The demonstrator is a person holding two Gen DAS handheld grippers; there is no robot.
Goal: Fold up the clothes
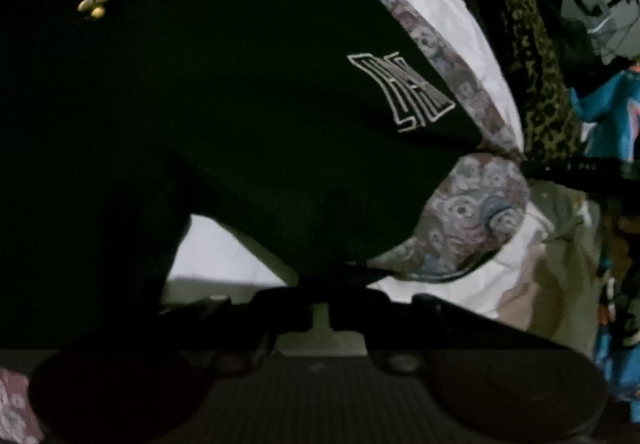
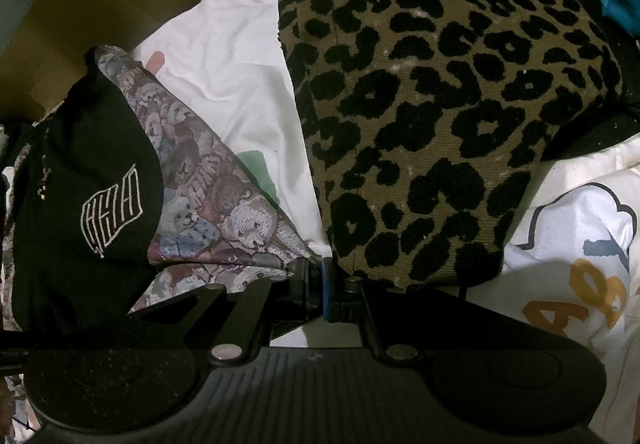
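Black garment with the bear-print lining, only partly folded, both grippers closed on cloth

From the left wrist, the black garment fills the frame from nine to one o'clock and hangs in loose bulges; its bear-print lining shows at three to four o'clock over white cloth. The left gripper at six o'clock is dark, with its jaws together, seemingly pinching the black hem, though I cannot tell this for sure. From the right wrist, the right gripper at six o'clock has its jaws clamped together on the lining's corner, beside a leopard-print cloth at twelve to three o'clock. I judge the fold to be at an early stage, with smoothing still left, and the other clothes look unfolded.
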